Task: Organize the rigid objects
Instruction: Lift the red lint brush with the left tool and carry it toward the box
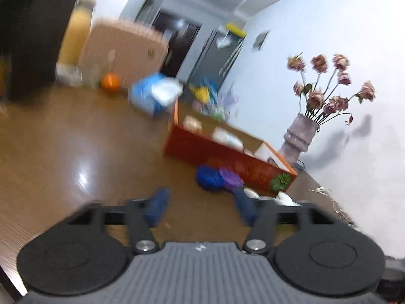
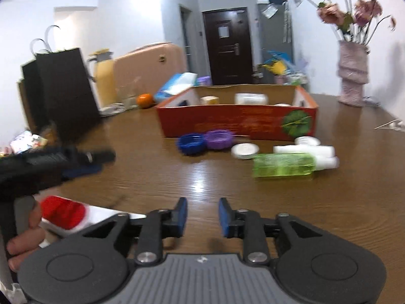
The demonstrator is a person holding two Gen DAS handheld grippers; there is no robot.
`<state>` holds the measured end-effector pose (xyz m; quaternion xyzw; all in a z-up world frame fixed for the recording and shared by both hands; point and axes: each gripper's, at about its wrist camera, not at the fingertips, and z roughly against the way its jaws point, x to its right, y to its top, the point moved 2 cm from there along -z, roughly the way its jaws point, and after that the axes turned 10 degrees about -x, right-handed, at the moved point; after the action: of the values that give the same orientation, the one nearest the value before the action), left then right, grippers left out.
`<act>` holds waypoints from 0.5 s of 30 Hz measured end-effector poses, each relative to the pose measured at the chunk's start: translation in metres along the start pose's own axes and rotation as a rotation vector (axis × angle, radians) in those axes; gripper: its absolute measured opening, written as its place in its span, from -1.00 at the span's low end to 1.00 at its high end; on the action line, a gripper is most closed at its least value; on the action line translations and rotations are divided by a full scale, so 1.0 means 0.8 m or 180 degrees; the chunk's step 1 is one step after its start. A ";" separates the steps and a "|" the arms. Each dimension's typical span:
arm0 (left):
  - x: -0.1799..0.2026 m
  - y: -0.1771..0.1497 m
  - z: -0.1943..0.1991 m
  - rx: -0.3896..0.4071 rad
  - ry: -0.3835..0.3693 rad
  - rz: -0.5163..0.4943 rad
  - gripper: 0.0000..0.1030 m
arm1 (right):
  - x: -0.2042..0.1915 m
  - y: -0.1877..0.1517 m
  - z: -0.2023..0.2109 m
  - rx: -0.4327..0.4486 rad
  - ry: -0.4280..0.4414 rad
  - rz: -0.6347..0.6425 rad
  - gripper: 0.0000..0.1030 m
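Fingers [image 2: 180,216] apart; only right view shows green bottle [image 2: 283,164].

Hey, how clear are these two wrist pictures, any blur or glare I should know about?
Left wrist view: heavy motion blur smears the red box and the left gripper; white glare streaks the table. Right wrist view: milder blur, the green bottle soft-edged; small glare patch mid-table; fisheye bends both.
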<state>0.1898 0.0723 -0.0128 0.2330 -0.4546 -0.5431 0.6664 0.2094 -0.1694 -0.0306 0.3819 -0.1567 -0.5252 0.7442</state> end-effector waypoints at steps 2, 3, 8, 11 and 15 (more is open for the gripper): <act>-0.006 0.000 0.022 0.0019 0.0312 -0.0223 0.61 | -0.007 0.000 0.000 -0.0032 0.0131 0.0022 -0.44; -0.015 -0.002 0.028 -0.0062 0.0494 -0.0242 0.61 | -0.011 0.000 -0.001 -0.0054 0.0133 0.0042 -0.45; -0.066 -0.025 0.041 -0.0522 0.0685 0.0184 0.61 | -0.012 0.000 -0.017 -0.0257 0.0236 -0.0113 -0.44; -0.078 -0.039 0.032 -0.0660 0.0643 0.0278 0.59 | -0.021 -0.001 -0.030 -0.0377 0.0283 -0.0093 -0.45; -0.084 -0.036 0.026 -0.0603 0.0470 0.0337 0.48 | -0.019 -0.003 -0.041 -0.0428 0.0232 -0.0141 -0.46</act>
<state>0.1571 0.1300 -0.0495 0.1841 -0.3627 -0.5291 0.7447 0.2225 -0.1430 -0.0509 0.3533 -0.0854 -0.5365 0.7616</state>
